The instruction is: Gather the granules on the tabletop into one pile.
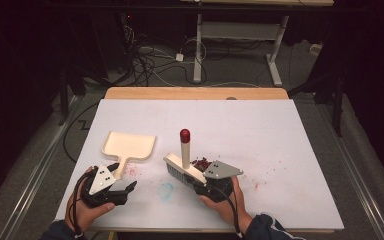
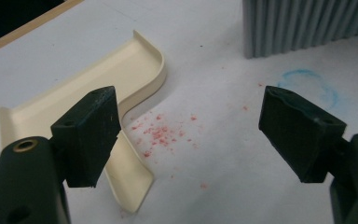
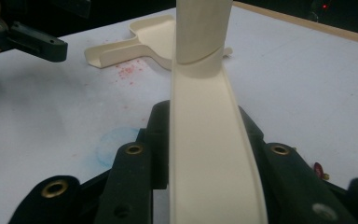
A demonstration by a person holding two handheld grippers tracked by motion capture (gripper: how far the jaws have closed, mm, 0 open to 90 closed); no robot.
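A cream dustpan lies flat on the white table, its handle pointing toward my left gripper. That gripper is open, and in the left gripper view its left jaw sits just beside the dustpan handle without touching it. A cream brush stands on its bristles, its handle upright with a red tip. My right gripper is shut on the back of the brush head, with one jaw on each side. A small heap of dark red crumbs lies right behind the brush.
Fine pink crumbs are scattered beside the dustpan handle, and more lie at the right. A faint blue ring stain marks the table between the grippers. Beyond the table's wooden far edge are desk legs and cables on the floor.
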